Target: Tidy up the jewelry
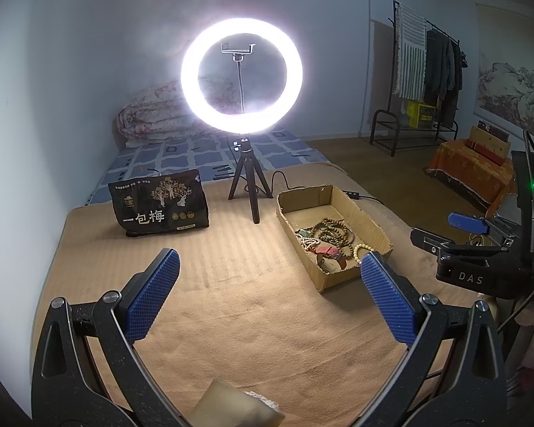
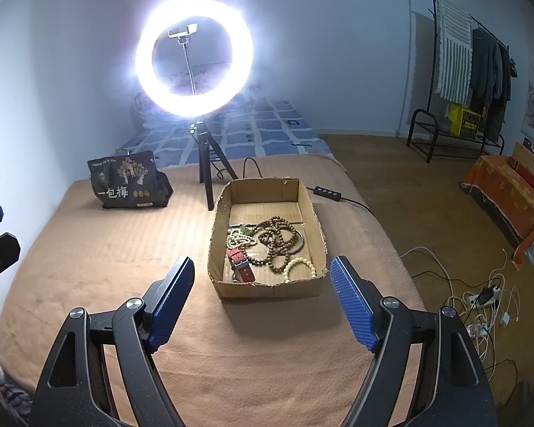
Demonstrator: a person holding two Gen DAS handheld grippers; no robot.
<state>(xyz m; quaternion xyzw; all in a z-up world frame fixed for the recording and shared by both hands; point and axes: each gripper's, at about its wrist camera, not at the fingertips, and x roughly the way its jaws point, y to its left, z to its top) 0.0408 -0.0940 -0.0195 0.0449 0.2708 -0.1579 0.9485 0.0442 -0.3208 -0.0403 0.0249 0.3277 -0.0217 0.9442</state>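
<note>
Jewelry heaped inside cardboard box on tan blanket, box directly ahead of right gripper, jaws apart, empty, left gripper beside it, box ahead-right, jaws apart, empty, black snack bag and ring light beyond.

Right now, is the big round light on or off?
On. The ring light glows bright white and casts glare on the wall behind it.
</note>
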